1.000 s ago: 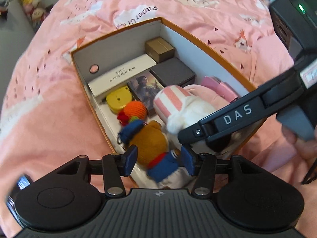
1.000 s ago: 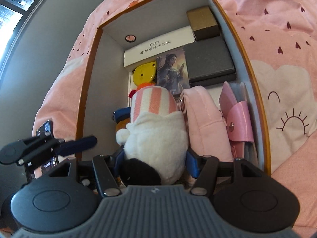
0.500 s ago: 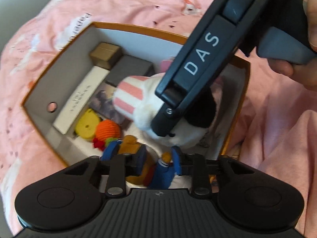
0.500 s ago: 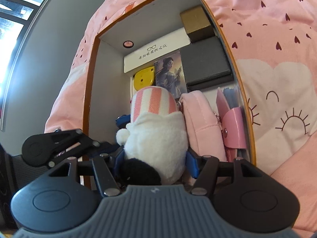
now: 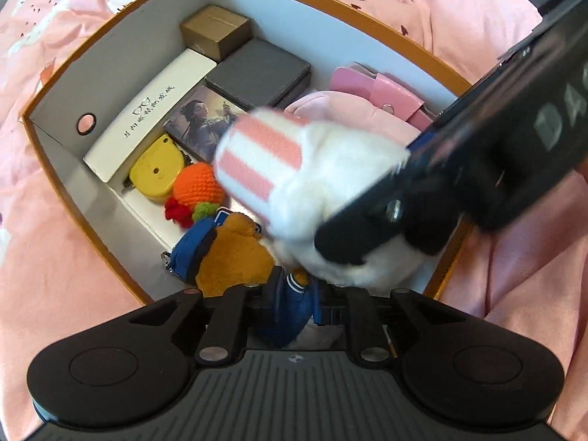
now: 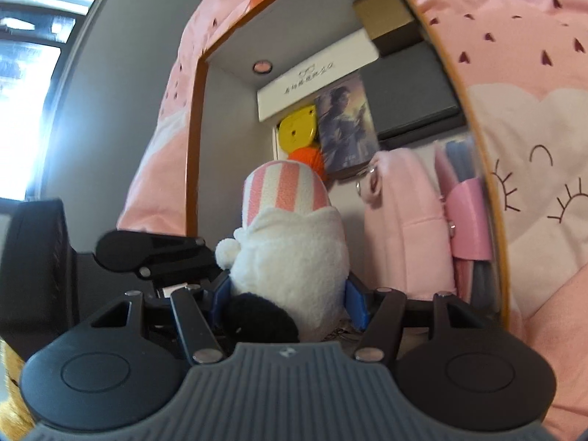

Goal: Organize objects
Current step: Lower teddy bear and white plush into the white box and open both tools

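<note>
Pink printed bedding (image 5: 66, 257) was spread under an orange-rimmed cardboard box (image 5: 55, 139), already mostly filled, where a white plush toy with pink-striped hat (image 6: 290, 242) was gripped by the right tongs (image 6: 288, 301) and a brown plush bear in blue clothes (image 5: 235, 257) was clamped by the left tongs (image 5: 296, 294), both unreleased.

White plush toy (image 5: 330, 183) with pink-striped cap, orange-rimmed box (image 5: 110, 250), yellow case (image 5: 156, 174), pink bedsheet (image 5: 55, 275)

Matte black left gripper (image 5: 296, 299) body, ribbed grey top plate, blue fingertip pads, silver screws; right gripper (image 6: 288, 294) alike.
</note>
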